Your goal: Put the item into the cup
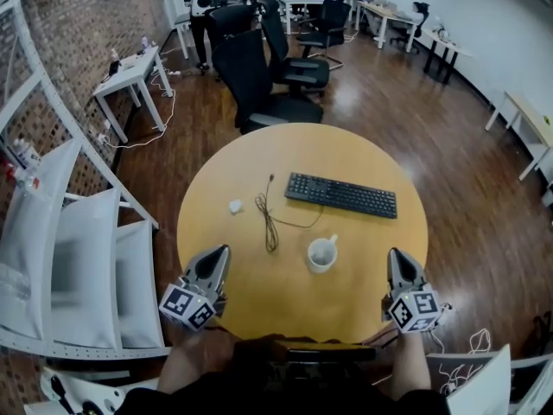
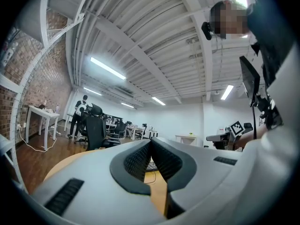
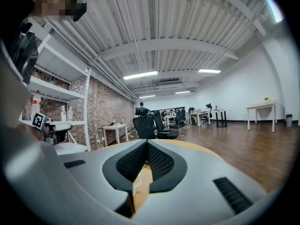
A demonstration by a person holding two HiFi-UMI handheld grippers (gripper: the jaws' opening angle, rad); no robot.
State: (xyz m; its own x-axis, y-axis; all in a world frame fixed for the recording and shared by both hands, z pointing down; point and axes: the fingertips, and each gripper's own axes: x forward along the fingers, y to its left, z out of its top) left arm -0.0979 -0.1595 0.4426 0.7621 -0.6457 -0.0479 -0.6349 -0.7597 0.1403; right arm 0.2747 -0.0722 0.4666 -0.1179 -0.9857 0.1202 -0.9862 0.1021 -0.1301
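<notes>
A white cup point(image 1: 322, 253) stands upright on the round wooden table point(image 1: 380, 258), near its front middle. A small white item point(image 1: 236, 206) lies on the table to the cup's left, further back. My left gripper point(image 1: 218, 258) rests at the table's front left edge, jaws shut with nothing between them point(image 2: 151, 143). My right gripper point(image 1: 399, 262) sits at the front right edge, also shut and empty point(image 3: 146, 144). Both stand apart from the cup and the item.
A black keyboard point(image 1: 341, 194) lies behind the cup, with a dark cable point(image 1: 270, 219) coiled to its left. Black office chairs point(image 1: 259, 80) stand behind the table. White shelving point(image 1: 60, 258) is at the left. Desks and people fill the far room.
</notes>
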